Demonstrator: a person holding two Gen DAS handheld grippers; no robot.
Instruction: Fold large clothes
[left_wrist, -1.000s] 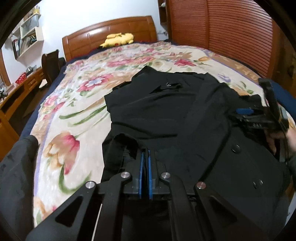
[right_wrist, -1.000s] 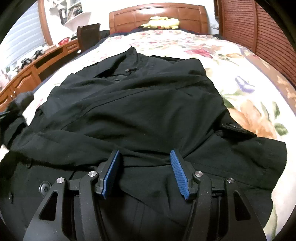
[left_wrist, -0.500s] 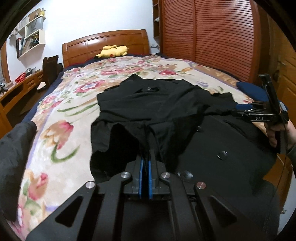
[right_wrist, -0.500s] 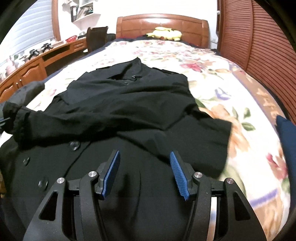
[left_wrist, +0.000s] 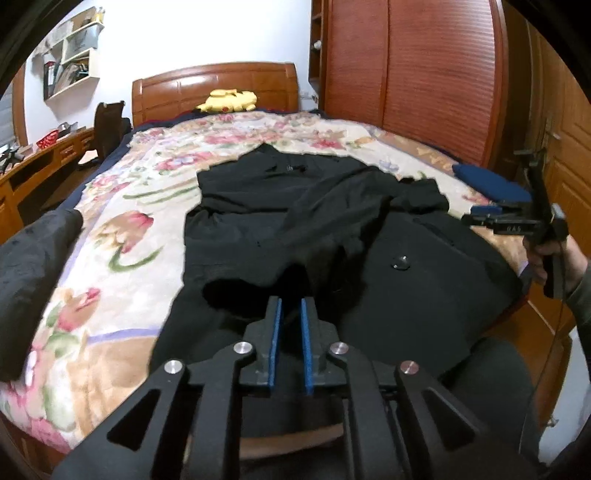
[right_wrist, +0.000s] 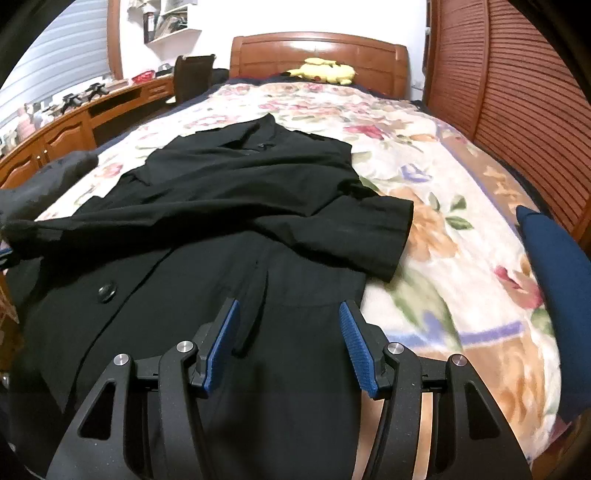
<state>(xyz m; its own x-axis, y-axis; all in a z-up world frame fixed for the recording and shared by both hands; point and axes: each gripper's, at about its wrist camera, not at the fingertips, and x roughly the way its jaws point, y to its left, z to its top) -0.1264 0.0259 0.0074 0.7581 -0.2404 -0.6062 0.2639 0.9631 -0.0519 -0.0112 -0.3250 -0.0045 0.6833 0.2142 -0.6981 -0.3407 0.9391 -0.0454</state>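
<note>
- Writing: small pale lettering on the right gripper's (left_wrist: 491, 218) body, as the left wrist view shows it; too blurred to read.
- Surface: bed under a floral blanket (right_wrist: 424, 192); wooden headboard (right_wrist: 317, 55); slatted wooden wardrobe doors (left_wrist: 436, 81) along one side.
- Room: wooden desk (right_wrist: 62, 129), one dark chair (right_wrist: 192, 77), wall shelves (left_wrist: 70, 66).
- One black coat (right_wrist: 229, 206), spread lengthwise on the blanket, both sleeves crossed over its front.
- One yellow plush toy (left_wrist: 227, 100) at the headboard.
- One navy cushion (right_wrist: 557, 266) at the bed's edge.
- Left gripper (left_wrist: 290, 317): fingers just parted, narrow gap, nothing pinched.
- Right gripper: fingers spread wide above the coat's lower part, empty.
</note>
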